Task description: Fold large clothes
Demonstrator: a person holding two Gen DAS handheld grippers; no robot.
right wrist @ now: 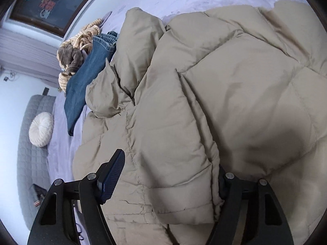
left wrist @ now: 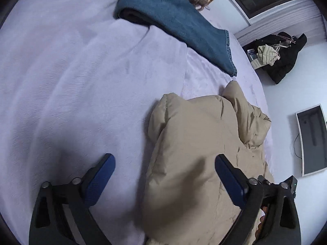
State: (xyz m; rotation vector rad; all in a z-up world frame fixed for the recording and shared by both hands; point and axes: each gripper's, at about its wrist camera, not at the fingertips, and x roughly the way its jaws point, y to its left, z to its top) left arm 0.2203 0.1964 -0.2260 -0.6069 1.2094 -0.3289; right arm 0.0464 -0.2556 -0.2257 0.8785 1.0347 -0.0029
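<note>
Gaping around a tan puffy jacket (right wrist: 204,102) on the bed (left wrist: 61,81), both claws (left wrist: 164,171) (right wrist: 171,175) hold nothing; slick padding may slip out.

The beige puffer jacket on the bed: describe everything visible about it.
The beige quilted puffer jacket looks like smooth, padded nylon stitched into puffy panels. It lies bunched and partly folded over itself on the pale lilac bedsheet, one rounded padded part pointing toward the folded blue denim jeans, which lie apart from it in the left view. A thick fold sits between the right tool's open fingers.
</note>
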